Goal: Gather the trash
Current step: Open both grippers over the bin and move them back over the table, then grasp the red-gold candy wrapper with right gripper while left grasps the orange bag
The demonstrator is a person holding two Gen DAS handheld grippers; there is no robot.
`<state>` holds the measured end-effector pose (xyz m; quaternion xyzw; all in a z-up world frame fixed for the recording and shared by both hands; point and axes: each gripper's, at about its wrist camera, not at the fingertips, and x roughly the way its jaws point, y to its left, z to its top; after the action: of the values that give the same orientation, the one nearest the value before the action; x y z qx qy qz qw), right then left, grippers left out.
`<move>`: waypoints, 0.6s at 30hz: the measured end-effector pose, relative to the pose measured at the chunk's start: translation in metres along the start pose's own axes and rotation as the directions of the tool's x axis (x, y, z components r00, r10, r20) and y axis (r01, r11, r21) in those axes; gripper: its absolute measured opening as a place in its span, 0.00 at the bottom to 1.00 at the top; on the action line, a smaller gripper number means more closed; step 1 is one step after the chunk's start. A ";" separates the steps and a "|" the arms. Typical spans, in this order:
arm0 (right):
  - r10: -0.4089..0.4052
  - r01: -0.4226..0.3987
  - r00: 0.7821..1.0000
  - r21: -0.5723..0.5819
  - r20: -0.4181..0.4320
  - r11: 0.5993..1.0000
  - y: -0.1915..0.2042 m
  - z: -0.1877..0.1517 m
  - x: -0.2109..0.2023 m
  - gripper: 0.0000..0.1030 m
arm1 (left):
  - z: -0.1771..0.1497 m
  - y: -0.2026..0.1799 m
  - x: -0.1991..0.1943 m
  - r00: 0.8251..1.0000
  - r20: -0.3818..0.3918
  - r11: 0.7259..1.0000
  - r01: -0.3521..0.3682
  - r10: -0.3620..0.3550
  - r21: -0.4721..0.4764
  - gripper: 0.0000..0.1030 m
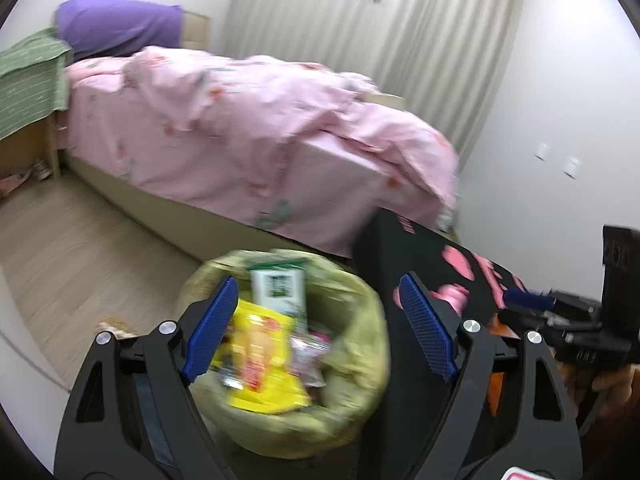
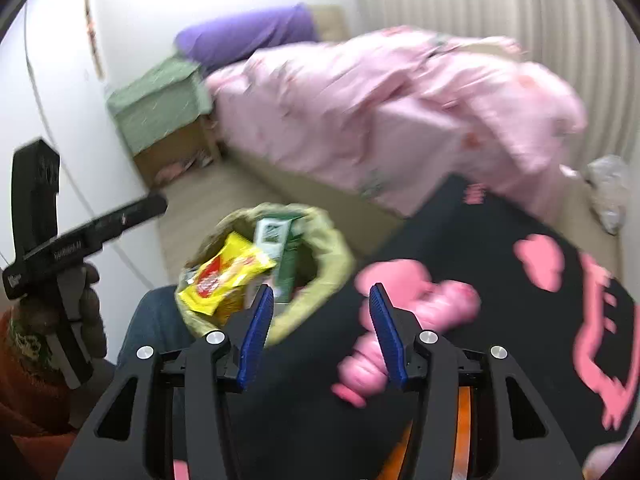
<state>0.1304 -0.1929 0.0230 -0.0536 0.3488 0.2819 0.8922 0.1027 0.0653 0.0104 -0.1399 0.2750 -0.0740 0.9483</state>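
While the left gripper point(image 1: 316, 322) hangs over the bin point(image 1: 352, 364) with its green liner, its jaws stand wide apart and hold nothing; a yellow wrapper point(image 1: 260, 356) and a white-and-green carton point(image 1: 278, 286) sit inside, beside the black surface point(image 1: 420, 256), with the pink bed point(image 1: 240, 132) behind.

From the right wrist, the right gripper point(image 2: 322, 300) is also spread and empty, poised between that bin point(image 2: 328, 248) and a pink bottle point(image 2: 432, 312) lying on the black surface point(image 2: 460, 232).

Both tongs point(image 1: 316, 322) point(image 2: 322, 330) are black with ribbed blue pads point(image 1: 424, 320) and silver screws point(image 2: 215, 337).
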 end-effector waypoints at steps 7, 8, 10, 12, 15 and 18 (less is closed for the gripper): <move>-0.207 0.197 0.976 0.120 0.071 0.973 -0.059 -0.056 -0.095 0.59 | -0.027 -0.083 0.018 0.971 -0.136 0.968 0.215 -0.198 0.129 0.76; -0.226 0.215 0.972 0.135 0.071 0.967 -0.066 -0.063 -0.104 0.60 | -0.030 -0.094 0.022 0.964 -0.156 0.962 0.237 -0.215 0.139 0.76; -0.280 0.266 0.958 0.181 0.058 0.947 -0.084 -0.087 -0.127 0.60 | -0.040 -0.118 0.031 0.944 -0.212 0.944 0.289 -0.253 0.161 0.76; -0.304 0.290 0.952 0.211 0.041 0.934 -0.100 -0.107 -0.136 0.60 | -0.050 -0.143 0.040 0.918 -0.272 0.918 0.345 -0.287 0.196 0.76; -0.337 0.325 0.942 0.255 0.002 0.911 -0.123 -0.137 -0.146 0.61 | -0.064 -0.177 0.057 0.895 -0.337 0.889 0.384 -0.292 0.250 0.76; -0.363 0.352 0.932 0.302 -0.019 0.886 -0.139 -0.167 -0.156 0.64 | -0.074 -0.198 0.072 0.885 -0.368 0.889 0.388 -0.285 0.244 0.76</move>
<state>0.0132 -0.4307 -0.0147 0.0246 0.3548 0.0576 0.9329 0.1101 -0.1554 -0.0252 -0.0210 0.3819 -0.3036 0.8727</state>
